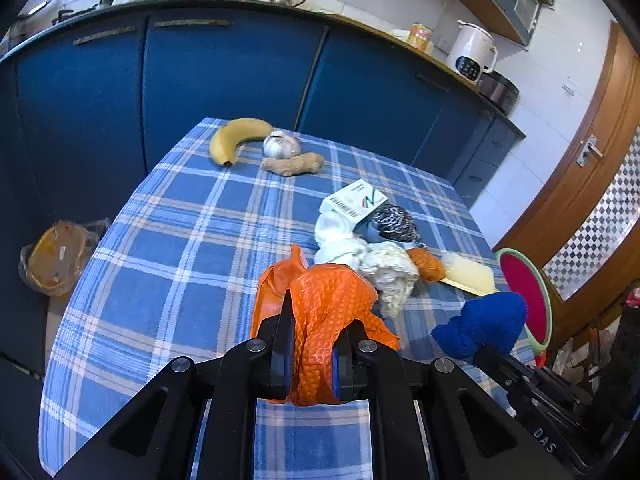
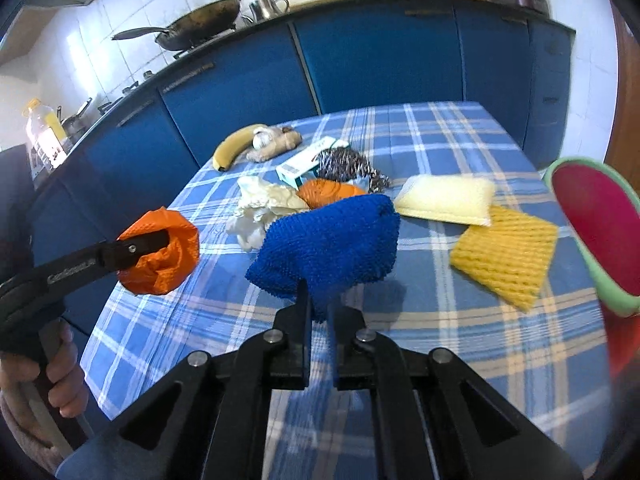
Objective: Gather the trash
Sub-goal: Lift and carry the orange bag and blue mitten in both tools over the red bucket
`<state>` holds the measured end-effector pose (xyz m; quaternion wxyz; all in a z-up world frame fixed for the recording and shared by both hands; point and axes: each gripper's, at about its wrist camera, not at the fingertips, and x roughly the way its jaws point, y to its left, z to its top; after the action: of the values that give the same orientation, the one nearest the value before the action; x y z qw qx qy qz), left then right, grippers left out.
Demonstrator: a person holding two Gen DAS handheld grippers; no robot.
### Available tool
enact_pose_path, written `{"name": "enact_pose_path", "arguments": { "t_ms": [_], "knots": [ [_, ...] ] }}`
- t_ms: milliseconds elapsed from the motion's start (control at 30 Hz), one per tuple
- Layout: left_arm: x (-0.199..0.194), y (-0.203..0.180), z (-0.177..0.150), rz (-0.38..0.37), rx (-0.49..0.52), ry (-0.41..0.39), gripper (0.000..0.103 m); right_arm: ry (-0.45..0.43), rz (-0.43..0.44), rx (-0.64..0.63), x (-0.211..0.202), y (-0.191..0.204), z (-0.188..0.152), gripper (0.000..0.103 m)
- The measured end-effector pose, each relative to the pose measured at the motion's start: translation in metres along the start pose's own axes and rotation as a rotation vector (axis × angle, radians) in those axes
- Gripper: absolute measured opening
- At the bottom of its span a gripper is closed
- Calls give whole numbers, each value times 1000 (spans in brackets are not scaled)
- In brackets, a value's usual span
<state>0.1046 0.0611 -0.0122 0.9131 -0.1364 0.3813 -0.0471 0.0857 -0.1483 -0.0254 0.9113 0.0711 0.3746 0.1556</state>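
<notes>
Both clamped: crumpled orange glove [image 1: 320, 312], knobbly blue cloth [image 2: 332, 240].

Both claws are matte black with silver round screws; left claw [image 1: 310, 344] carries white lettering, bare-skinned hand [image 2: 60, 380] at eight o'clock

Even, bright light; glare seen on wall tiles [image 2: 120, 36] above wok [image 2: 196, 26]; edges heavily bowed, corners vignetted.
</notes>
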Motion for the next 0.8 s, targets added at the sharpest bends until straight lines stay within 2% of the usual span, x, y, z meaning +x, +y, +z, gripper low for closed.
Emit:
{"name": "enact_pose_path", "arguments": {
  "t_ms": [167, 400, 800],
  "knots": [
    [-10, -12, 2, -22, 21, -16, 13, -51, -4, 0, -26, 0, 0, 9],
    [-20, -39, 10, -61, 105, -40, 13, -119, -1, 20, -60, -7, 5, 9],
    [-16, -91, 24, -131, 208, -19, 13, -192, -57, 58, -94, -36, 14, 9]
  ]
}}
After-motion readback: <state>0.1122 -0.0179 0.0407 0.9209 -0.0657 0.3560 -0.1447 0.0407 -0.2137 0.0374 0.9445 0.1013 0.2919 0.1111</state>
